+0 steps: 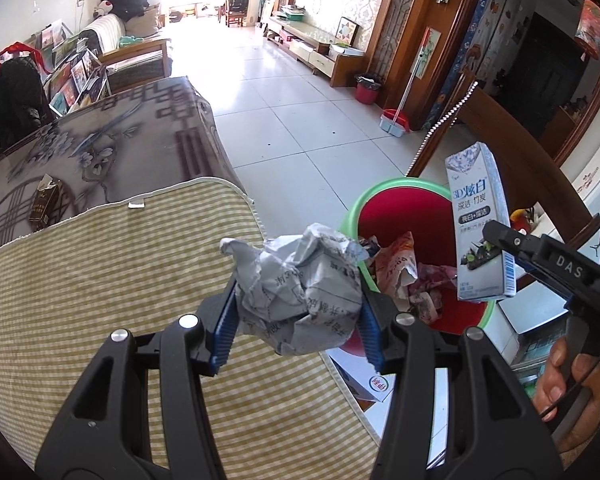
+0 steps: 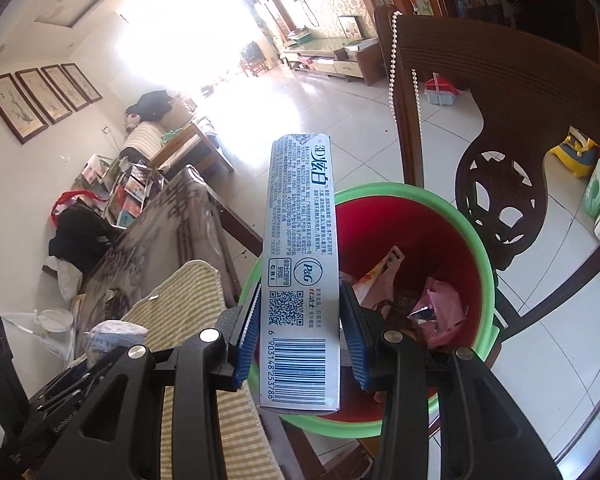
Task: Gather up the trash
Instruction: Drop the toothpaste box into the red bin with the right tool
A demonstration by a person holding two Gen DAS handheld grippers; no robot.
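My left gripper (image 1: 296, 320) is shut on a crumpled ball of newspaper (image 1: 300, 292), held over the edge of the striped cloth beside the bin. A red bin with a green rim (image 1: 404, 204) stands on the floor to the right, with wrappers inside. My right gripper (image 2: 300, 336) is shut on a grey toothpaste box (image 2: 296, 264), which stands upright over the bin (image 2: 420, 236). In the left wrist view that box (image 1: 478, 232) hangs above the bin's right side, with the right gripper (image 1: 508, 240) and a hand behind it. The paper ball (image 2: 112, 336) shows at lower left in the right wrist view.
A yellow striped cloth (image 1: 120, 280) covers the near table end, over a grey patterned cloth (image 1: 100, 144) bearing a small dark box (image 1: 46, 204). A wooden chair (image 2: 500, 128) stands right behind the bin. A white carton (image 1: 364, 376) lies on the tiled floor (image 1: 292, 112) under the table edge.
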